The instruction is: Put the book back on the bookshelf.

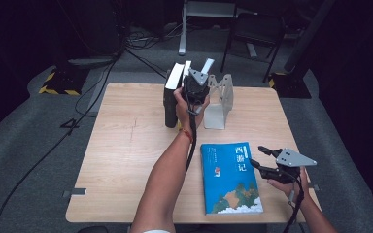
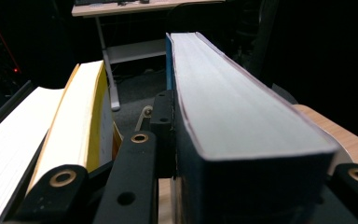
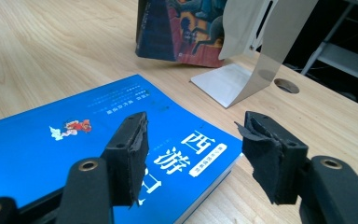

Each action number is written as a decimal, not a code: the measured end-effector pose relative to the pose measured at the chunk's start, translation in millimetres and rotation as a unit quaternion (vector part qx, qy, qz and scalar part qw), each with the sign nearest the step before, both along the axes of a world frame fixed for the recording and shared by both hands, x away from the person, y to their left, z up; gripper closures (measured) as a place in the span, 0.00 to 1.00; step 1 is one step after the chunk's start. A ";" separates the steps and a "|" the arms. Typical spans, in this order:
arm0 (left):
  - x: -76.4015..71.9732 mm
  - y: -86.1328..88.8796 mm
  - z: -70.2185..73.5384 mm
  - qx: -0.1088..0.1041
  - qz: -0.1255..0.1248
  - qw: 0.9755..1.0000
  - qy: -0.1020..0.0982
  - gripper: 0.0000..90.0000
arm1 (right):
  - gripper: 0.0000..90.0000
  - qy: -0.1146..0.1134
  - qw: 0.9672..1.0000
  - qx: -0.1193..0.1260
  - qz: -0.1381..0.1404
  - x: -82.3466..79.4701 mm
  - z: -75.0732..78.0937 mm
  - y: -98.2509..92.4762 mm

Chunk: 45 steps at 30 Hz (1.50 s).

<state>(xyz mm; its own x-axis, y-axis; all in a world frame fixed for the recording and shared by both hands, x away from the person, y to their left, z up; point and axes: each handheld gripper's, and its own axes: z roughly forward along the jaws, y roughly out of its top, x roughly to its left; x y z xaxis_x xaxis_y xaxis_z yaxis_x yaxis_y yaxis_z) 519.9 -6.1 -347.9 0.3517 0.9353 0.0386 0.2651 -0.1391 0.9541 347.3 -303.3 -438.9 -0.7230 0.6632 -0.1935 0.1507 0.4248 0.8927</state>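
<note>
- wooden table (image 1: 126, 160): bears everything; the metal bookend (image 1: 219, 104) near its far edge is the landmark here.
- dark-covered book (image 2: 242, 121): thick, upright, just left of the bookend, in a row with two more upright books (image 2: 51, 135) on its far side from the bookend. Looks heavy and stiff, cover maybe slick; best pinched across the cover faces near the top edge.
- left gripper (image 1: 196, 87): pinching that dark book, jaws clamped on both faces by the top edge.
- blue book (image 1: 230, 177): flat, well in front of the bookend. Thinner paperback, likely flexes; take it at the edge or spine side.
- right gripper (image 3: 191, 154): jaws spread, nothing between them, hovering at the blue book's right edge.
</note>
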 end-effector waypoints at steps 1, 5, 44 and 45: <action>-0.9 0.9 0.1 0.006 -0.006 1.000 0.003 0.80 | 0.46 0.000 1.000 -0.001 0.001 -0.1 -0.3 0.3; -4.9 9.1 1.2 0.036 -0.017 0.999 0.015 0.80 | 0.46 0.004 1.000 -0.003 0.005 0.4 -1.0 0.7; 20.2 -0.9 11.0 0.066 0.003 0.997 0.038 0.80 | 0.44 0.029 0.996 -0.047 0.074 -2.9 -9.1 12.1; 20.3 -0.9 11.7 0.069 0.004 0.997 0.042 0.80 | 0.44 0.029 0.996 -0.046 0.073 -2.2 -9.1 11.7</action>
